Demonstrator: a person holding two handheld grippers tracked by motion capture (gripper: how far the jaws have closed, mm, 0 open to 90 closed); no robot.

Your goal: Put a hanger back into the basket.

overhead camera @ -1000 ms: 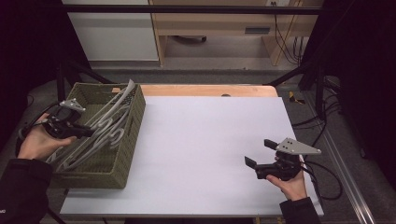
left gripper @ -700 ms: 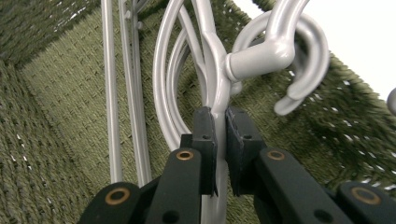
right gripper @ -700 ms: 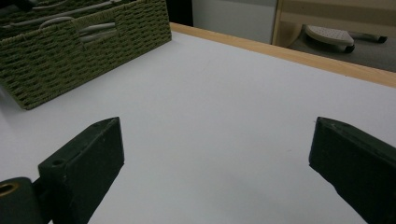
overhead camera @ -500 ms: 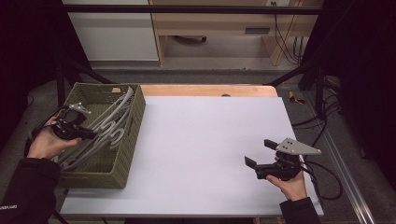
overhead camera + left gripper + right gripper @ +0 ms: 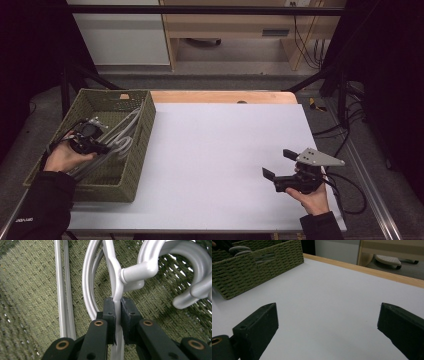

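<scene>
A green woven basket (image 5: 145, 131) stands at the table's left and holds several white plastic hangers (image 5: 121, 136). My left gripper (image 5: 102, 148) is down inside it, shut on the thin bar of one white hanger (image 5: 117, 287); the black pads pinch the bar from both sides just below the hook's neck (image 5: 133, 273). More hanger hooks (image 5: 185, 293) lie to the right of the grip. My right gripper (image 5: 278, 163) rests low over the white table at the front right, open, with nothing between its fingers. In the right gripper view the basket (image 5: 262, 267) sits far to the left.
The white table top (image 5: 220, 150) has a wooden strip (image 5: 220, 96) along its far edge. A cable (image 5: 350, 185) trails from the right gripper near the table's right edge. Beyond the table stand a white cabinet (image 5: 120, 35) and a wooden bench (image 5: 235, 30).
My left gripper has sunk lower into the basket with the hanger in it, and the hangers now lie flatter. The right gripper has stayed put.
</scene>
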